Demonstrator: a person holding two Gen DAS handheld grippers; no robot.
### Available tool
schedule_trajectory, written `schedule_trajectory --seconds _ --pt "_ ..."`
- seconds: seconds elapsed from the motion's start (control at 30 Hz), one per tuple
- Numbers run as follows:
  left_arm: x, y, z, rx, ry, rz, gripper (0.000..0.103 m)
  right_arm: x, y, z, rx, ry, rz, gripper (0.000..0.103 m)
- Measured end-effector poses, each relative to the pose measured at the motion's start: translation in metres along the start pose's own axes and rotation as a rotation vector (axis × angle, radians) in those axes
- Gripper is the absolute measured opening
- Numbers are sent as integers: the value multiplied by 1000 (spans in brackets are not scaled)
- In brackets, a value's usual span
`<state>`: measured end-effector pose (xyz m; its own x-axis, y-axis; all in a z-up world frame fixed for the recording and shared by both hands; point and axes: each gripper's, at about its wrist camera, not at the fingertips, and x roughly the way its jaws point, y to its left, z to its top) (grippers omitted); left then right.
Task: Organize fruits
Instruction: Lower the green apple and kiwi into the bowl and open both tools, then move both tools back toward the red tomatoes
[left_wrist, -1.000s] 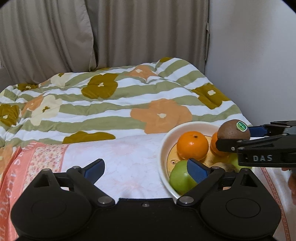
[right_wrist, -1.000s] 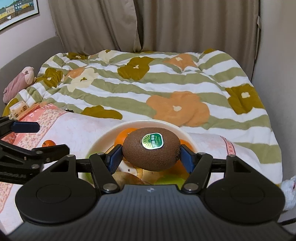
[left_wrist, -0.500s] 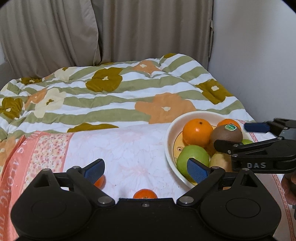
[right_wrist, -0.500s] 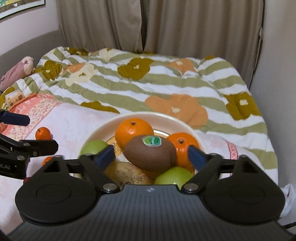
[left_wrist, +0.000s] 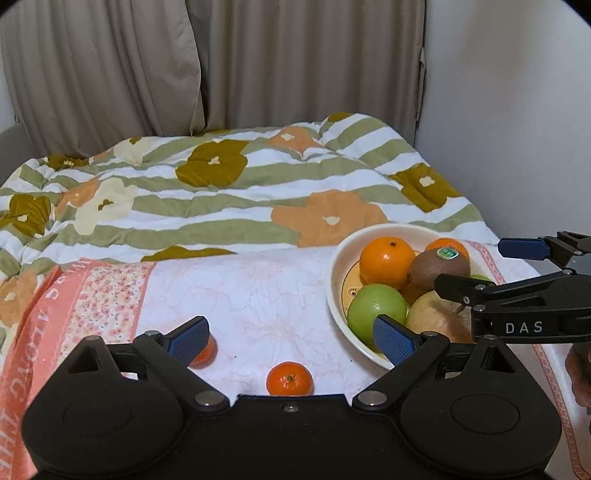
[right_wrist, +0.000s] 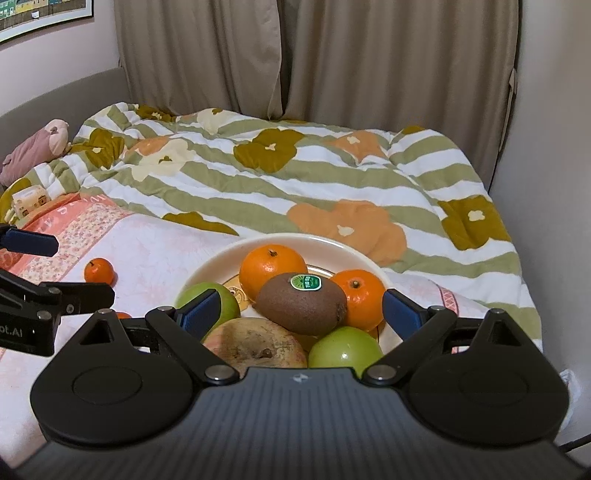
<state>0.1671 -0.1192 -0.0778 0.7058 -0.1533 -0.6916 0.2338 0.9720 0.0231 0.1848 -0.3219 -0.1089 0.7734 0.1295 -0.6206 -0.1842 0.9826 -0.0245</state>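
A cream bowl (right_wrist: 221, 254) on the pink cloth holds a brown kiwi (right_wrist: 301, 302) with a green sticker, two oranges (right_wrist: 273, 266), two green apples (right_wrist: 343, 350) and a reddish-yellow fruit (right_wrist: 255, 343). My right gripper (right_wrist: 301, 314) stands wide open just in front of the kiwi, and its pads (right_wrist: 201, 314) touch nothing. In the left wrist view the bowl (left_wrist: 340, 266) is at the right, with the right gripper (left_wrist: 491, 267) over its near side. My left gripper (left_wrist: 291, 339) is open and empty above a small mandarin (left_wrist: 290, 378). A second mandarin (left_wrist: 205, 352) is half hidden behind its left finger.
A striped flowered quilt (right_wrist: 295, 177) covers the bed behind the pink cloth (left_wrist: 251, 295). A plush toy (right_wrist: 37, 147) and a small carton (right_wrist: 31, 199) lie at the far left. The white wall (left_wrist: 517, 129) is close on the right, with curtains behind.
My right gripper let go of the kiwi, which now lies in the bowl, opened wide and drew back. The left gripper also pulled back, bringing two small mandarins into its view.
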Motion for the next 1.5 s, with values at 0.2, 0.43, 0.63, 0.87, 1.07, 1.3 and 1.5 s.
schedule_trajectory --seconds 0.2,0.43,0.63,0.87,1.07,1.3,1.5 --pt "-28 6 2 6 -41 4 98 -27 5 7 10 -13 -10 103" --pt "-63 19 -6 29 -102 39 103 -63 15 15 22 -48 -35 103" --pt "-84 39 -19 59 -107 43 103 -90 32 16 27 -66 -54 103" --pt "-102 65 -33 89 -113 -11 103 -113 62 15 31 -62 -25 103" --pt "-102 79 -42 184 -110 -98 103 -118 91 9 62 -41 -15 103" --pt "-86 91 -56 328 -80 -221 103 -112 116 -8 109 6 -52 103" --pt "-63 98 -67 435 -57 -335 100 -101 139 -32 139 44 -95 103"
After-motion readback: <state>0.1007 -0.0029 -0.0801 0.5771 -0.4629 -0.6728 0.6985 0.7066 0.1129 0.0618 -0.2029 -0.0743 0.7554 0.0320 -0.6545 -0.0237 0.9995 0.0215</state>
